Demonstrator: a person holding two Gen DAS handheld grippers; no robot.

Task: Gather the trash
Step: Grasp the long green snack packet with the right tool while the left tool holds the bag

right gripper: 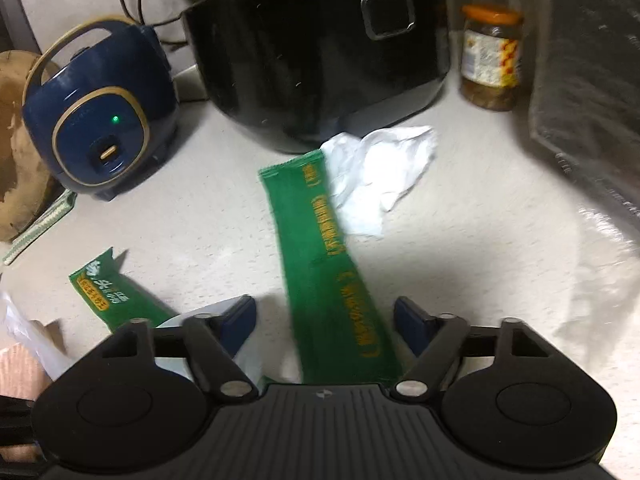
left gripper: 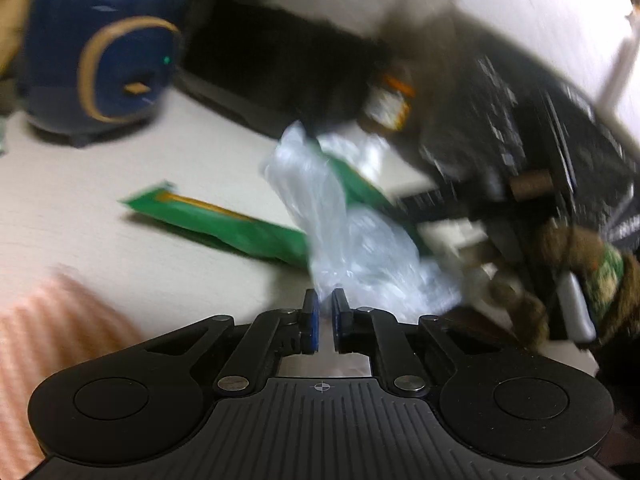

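Between the blue pads of our right claw (right gripper: 325, 322) lies the long green wrapper (right gripper: 326, 264), running from under the claw toward the black cooker (right gripper: 320, 56) at the back of the surface (right gripper: 200, 220); the jaws stand partly apart and neither pad touches it, so nothing is held there yet. Our left claw (left gripper: 325, 312) is pinched narrow on a fold of the clear plastic bag (left gripper: 348, 232), which rises just in front of it and drapes over a green wrapper. A second, shorter green wrapper (right gripper: 106, 292) lies toward the near left corner, and a crumpled white tissue (right gripper: 380, 168) sits beside the long wrapper's far end. To do this step well, we judge, we should lower the right claw until both pads straddle the wrapper's flat width, then close square across it, since thin film slips out of a skewed pinch. We should keep the bag's mouth lifted and near, so the drop is short
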